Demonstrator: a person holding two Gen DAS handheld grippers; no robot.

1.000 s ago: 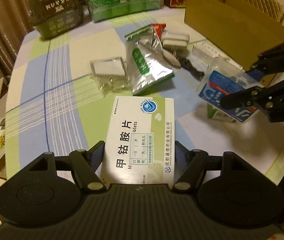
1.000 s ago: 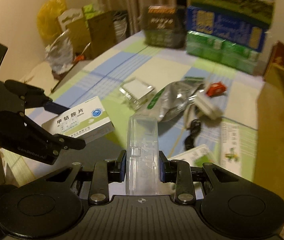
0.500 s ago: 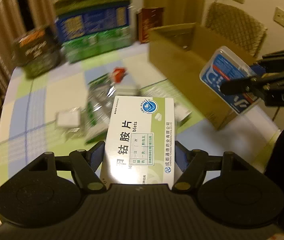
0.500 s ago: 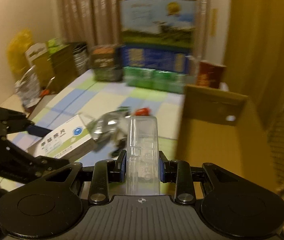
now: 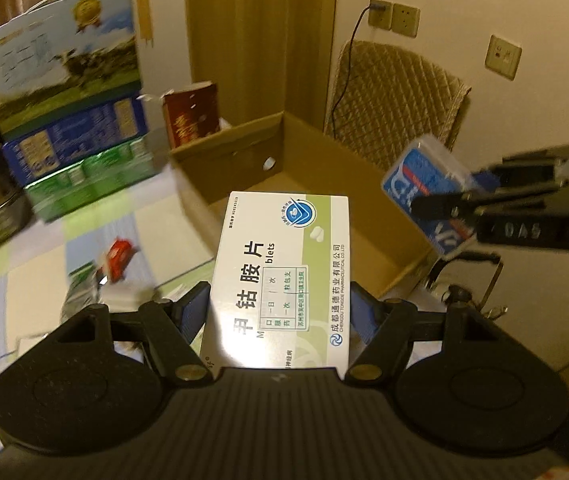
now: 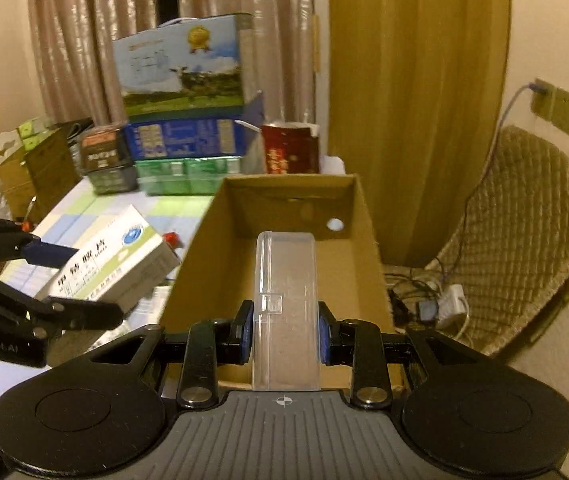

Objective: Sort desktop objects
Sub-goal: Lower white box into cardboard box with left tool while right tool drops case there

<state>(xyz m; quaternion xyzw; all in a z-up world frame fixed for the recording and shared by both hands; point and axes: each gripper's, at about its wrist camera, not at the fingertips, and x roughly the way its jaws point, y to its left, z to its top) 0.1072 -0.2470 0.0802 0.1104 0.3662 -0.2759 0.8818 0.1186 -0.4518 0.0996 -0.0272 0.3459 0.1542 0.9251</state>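
My left gripper is shut on a white and green medicine box with Chinese print, held in the air at the near left side of an open brown cardboard box. My right gripper is shut on a clear plastic case with a blue label, held above the cardboard box, whose visible floor is bare. In the left wrist view the plastic case and the right gripper hang over the box's right side. The right wrist view shows the medicine box and left gripper at the left.
A checked tablecloth carries a red packet, a silver pouch and stacked cartons at the back. A dark red box stands behind the cardboard box. A quilted chair and cables are to the right.
Both grippers rose from low over the table clutter and swung right to the cardboard box, each keeping its object. The view now looks into the box.
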